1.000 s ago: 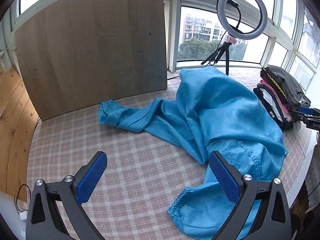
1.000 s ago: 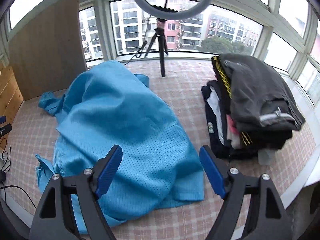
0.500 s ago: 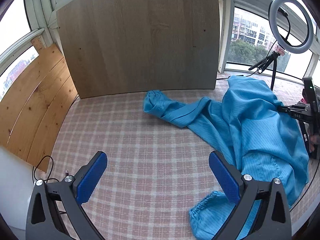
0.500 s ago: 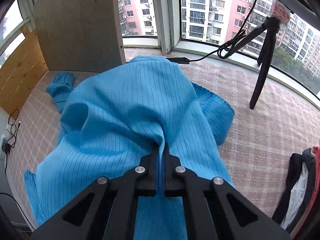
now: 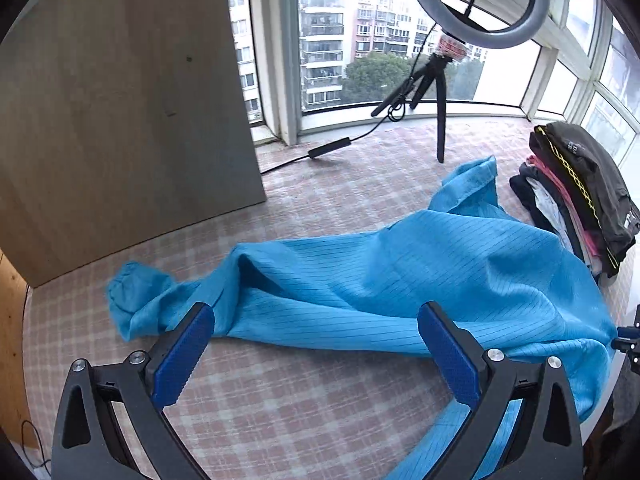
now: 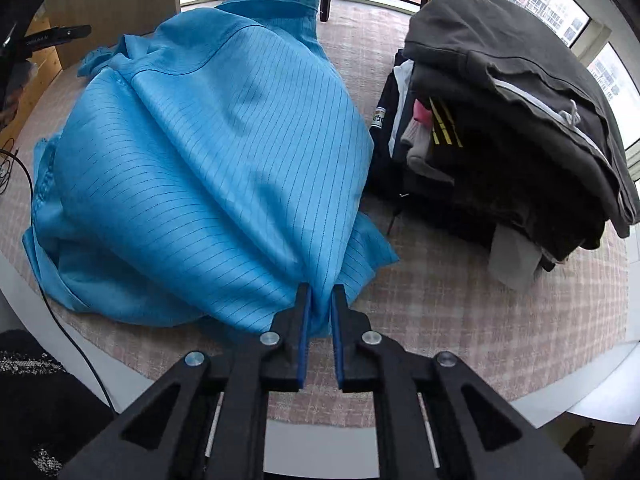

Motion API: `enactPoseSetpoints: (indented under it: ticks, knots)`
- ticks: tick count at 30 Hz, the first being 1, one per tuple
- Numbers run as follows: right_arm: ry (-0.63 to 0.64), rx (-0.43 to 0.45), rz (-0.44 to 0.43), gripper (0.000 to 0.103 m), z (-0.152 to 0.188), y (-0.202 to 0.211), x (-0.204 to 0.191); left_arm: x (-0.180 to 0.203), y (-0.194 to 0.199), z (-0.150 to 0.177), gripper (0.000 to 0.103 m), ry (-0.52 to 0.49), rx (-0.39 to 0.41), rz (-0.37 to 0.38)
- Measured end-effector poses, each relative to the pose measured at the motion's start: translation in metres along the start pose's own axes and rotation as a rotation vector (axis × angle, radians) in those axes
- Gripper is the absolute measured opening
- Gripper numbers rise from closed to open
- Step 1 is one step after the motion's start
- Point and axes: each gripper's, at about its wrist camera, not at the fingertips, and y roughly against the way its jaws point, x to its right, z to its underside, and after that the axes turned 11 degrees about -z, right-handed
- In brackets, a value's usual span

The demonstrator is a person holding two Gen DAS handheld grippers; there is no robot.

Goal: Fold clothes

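Your right tool (image 6: 319, 300), clamped half a second ago, is opening with the blue garment's (image 6: 208, 152) hem between; left tool (image 5: 316, 344) gapes empty.

1. Curved wall of big grey-framed windows (image 5: 332, 52), flat daylight coming in, apartment blocks and trees outside.
2. Pale wooden board (image 5: 120, 112) leaning upright on the left.
3. Desk has a pink-and-white checked cloth (image 5: 280, 392) over it.
4. White ring light on a black tripod (image 5: 440, 80) by the glass, cable trailing.
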Motion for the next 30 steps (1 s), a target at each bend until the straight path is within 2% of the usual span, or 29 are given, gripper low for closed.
enactPoseSetpoints:
  ticks: [2, 3, 6, 8, 10, 11, 12, 13, 14, 16, 18, 20, 21, 23, 25, 26, 28, 30]
  knots:
    - [-0.035, 0.06, -0.008, 0.051, -0.005, 0.012, 0.004, 0.023, -0.009, -0.011, 0.102, -0.053, -0.005, 0.043]
    - [-0.051, 0.096, -0.019, 0.054, -0.01, 0.018, 0.006, 0.032, -0.014, -0.017, 0.102, -0.073, -0.008, 0.063]
    - [-0.062, 0.179, -0.078, 0.055, -0.028, 0.036, 0.007, 0.055, -0.036, -0.037, 0.102, -0.121, -0.02, 0.092]
    - [-0.044, 0.21, -0.057, 0.057, -0.041, 0.041, 0.004, 0.069, -0.059, -0.046, 0.102, -0.156, -0.071, 0.118]
    - [-0.03, 0.229, -0.057, 0.057, -0.061, 0.036, 0.001, 0.084, -0.079, -0.047, 0.101, -0.176, -0.126, 0.205]
    - [-0.023, 0.238, -0.059, 0.057, -0.069, 0.034, -0.001, 0.091, -0.084, -0.044, 0.096, -0.182, -0.148, 0.275]
    - [-0.018, 0.243, -0.068, 0.057, -0.074, 0.032, -0.002, 0.099, -0.088, -0.041, 0.084, -0.187, -0.165, 0.336]
    - [-0.013, 0.248, -0.063, 0.057, -0.078, 0.029, -0.004, 0.104, -0.09, -0.038, 0.041, -0.192, -0.176, 0.363]
    - [-0.005, 0.251, -0.051, 0.057, -0.081, 0.027, -0.007, 0.108, -0.091, -0.034, 0.003, -0.189, -0.197, 0.364]
    - [0.014, 0.255, -0.029, 0.057, -0.09, 0.022, -0.011, 0.102, -0.083, -0.026, 0.002, -0.15, -0.199, 0.396]
    - [0.017, 0.269, -0.035, 0.057, -0.099, 0.017, -0.01, 0.089, -0.063, -0.019, 0.002, -0.122, -0.152, 0.435]
    - [0.011, 0.281, -0.051, 0.058, -0.108, 0.016, -0.01, 0.062, -0.032, -0.011, 0.001, -0.084, -0.096, 0.427]
    - [0.006, 0.285, -0.06, 0.061, -0.112, 0.015, -0.01, 0.044, -0.015, -0.005, 0.001, -0.056, -0.07, 0.421]
    - [-0.006, 0.287, -0.076, 0.067, -0.121, 0.011, -0.01, -0.002, 0.02, 0.013, 0.001, 0.034, -0.025, 0.406]
    - [-0.012, 0.286, -0.117, 0.067, -0.131, 0.006, -0.011, -0.057, 0.056, 0.042, 0.001, 0.157, 0.008, 0.379]
    - [-0.009, 0.284, -0.148, 0.067, -0.136, 0.004, -0.014, -0.085, 0.071, 0.062, 0.001, 0.215, 0.023, 0.346]
    - [0.004, 0.283, -0.193, 0.067, -0.146, -0.002, -0.021, -0.139, 0.093, 0.111, 0.001, 0.326, 0.011, 0.21]
    - [0.03, 0.271, -0.217, 0.067, -0.156, -0.009, -0.032, -0.183, 0.097, 0.165, 0.001, 0.421, -0.066, 0.054]
